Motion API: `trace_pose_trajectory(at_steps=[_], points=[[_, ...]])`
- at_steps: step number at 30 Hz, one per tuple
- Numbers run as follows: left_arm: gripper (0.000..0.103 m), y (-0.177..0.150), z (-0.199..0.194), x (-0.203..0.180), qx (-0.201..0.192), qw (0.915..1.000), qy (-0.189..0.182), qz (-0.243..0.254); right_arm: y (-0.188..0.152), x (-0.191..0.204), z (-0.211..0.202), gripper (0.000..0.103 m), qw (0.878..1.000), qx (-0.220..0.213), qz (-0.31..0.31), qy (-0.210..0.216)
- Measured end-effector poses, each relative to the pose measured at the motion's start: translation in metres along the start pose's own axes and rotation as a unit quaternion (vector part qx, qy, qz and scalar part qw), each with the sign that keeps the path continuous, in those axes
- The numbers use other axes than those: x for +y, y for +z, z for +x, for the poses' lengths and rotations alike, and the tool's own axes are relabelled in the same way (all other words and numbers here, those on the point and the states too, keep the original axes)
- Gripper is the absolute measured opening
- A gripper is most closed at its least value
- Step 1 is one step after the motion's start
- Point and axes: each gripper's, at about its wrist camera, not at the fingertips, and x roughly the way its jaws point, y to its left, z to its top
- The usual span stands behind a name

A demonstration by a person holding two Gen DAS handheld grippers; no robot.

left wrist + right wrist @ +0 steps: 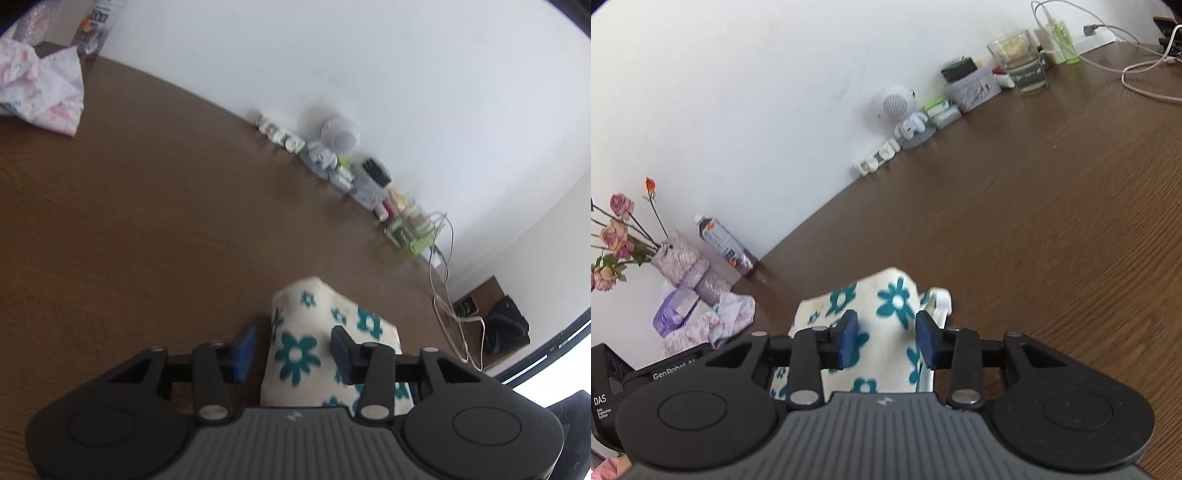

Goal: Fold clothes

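Flowered cloth between both sets of tongs on the brown table

Flowered cloth point(306, 343), cream with teal blossoms, lay on the wooden table point(140, 229) right in front of us, bunched up between the fingers of both tools. Our left gripper point(293, 350) stood released: its blue pads point(244, 352) were spread, one clear of the fabric on the table side, the other lying over the cloth's top. Our right gripper point(887, 341) was likewise released, its pads point(849, 338) apart on either side of a raised fold, close to the fabric but not squeezing it that we could see. A white hem or strap of the cloth point(940, 301) stuck out beside the right-hand pad.

In the right wrist view, the black box point(613, 387) at the lower left carried the words "GenRobot" and "DAS", with smaller print beneath too fine for us to read. A carton point(726, 247) against the wall point(738, 92) bore printing we could not make out. Beside it stood a lilac vase point(679, 262) of pink roses point(617, 229), a purple tissue pack point(674, 310) and a pale pink printed garment point(40, 88) heaped at the table's far corner.

Along the wall ran a row of small things: a white round speaker point(895, 101), a grey tin point(975, 88), a glass jar point(1021, 61) and white cables point(1137, 74)
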Motion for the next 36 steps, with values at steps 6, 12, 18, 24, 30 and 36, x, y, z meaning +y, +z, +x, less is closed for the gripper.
trace_pose_trajectory(at_steps=[6,12,18,24,30,36], points=[[0.025,-0.01,-0.004,-0.005,-0.028,0.9995,-0.01,0.011,-0.006,0.006,-0.002,0.027,1.0,-0.013,-0.003,-0.014],[0.049,-0.023,-0.032,-0.007,-0.021,0.9992,0.008,0.033,-0.029,0.007,-0.04,0.032,1.0,-0.019,-0.017,-0.007],[0.032,-0.037,-0.034,-0.012,-0.036,0.9987,0.009,0.035,-0.048,0.016,-0.036,0.015,1.0,-0.01,-0.016,-0.02],[0.047,-0.052,-0.057,-0.01,-0.013,0.9994,-0.002,0.032,-0.065,0.029,-0.073,0.033,0.998,-0.033,-0.046,-0.032],[0.029,-0.064,-0.058,-0.015,-0.013,0.9984,-0.005,0.055,-0.076,0.031,-0.069,0.018,0.998,-0.024,-0.047,-0.034],[0.05,-0.076,-0.08,-0.007,-0.022,0.9986,-0.002,0.049,-0.083,0.031,-0.096,0.028,0.996,-0.043,-0.07,-0.039]])
